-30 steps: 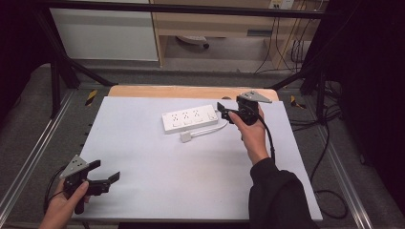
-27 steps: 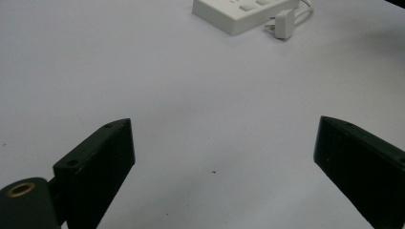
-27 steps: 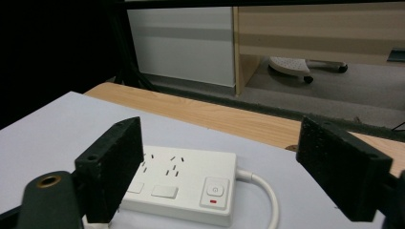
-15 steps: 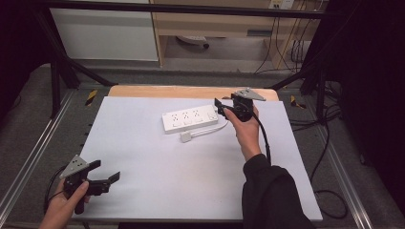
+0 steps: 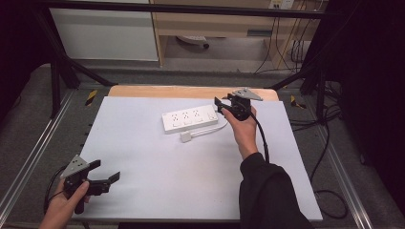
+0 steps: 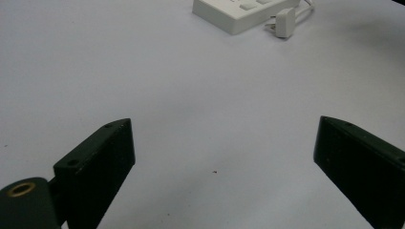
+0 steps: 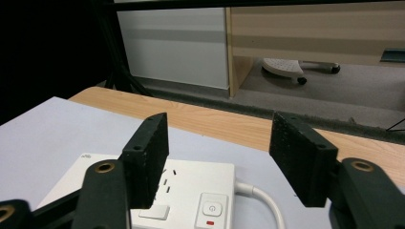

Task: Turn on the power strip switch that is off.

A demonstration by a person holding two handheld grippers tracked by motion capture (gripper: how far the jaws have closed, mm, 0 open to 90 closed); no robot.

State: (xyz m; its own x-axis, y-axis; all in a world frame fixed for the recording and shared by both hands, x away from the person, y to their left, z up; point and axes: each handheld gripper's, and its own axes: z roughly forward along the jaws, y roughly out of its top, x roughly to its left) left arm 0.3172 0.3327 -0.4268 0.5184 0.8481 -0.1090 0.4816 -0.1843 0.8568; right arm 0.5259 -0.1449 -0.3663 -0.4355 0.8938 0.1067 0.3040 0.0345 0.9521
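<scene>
Power strip (image 5: 193,119), white, lies flat on the white mat toward the far edge of the bench (image 5: 143,91), right of centre, its long side roughly parallel to that edge. Its cord leaves the right end and loops back to a white plug (image 5: 187,137) resting just beside the strip's near side.

Right gripper (image 5: 223,107) hovers over the strip's right end, above the switch (image 7: 210,211). Its jaws have just been closing, yet stand apart and above the casing, not pressing on it. Left gripper (image 5: 106,172) sits at the near left corner of the mat, jaws wide apart with nothing between them, well apart from the strip.

Assessment: the casing looks like rigid moulded plastic, light, smooth and somewhat slippery, not fragile. The best hold appears to be across the narrow width at the cord end, pads on the two long side walls. The trailing cord is likely to drag and swing the plug.
</scene>
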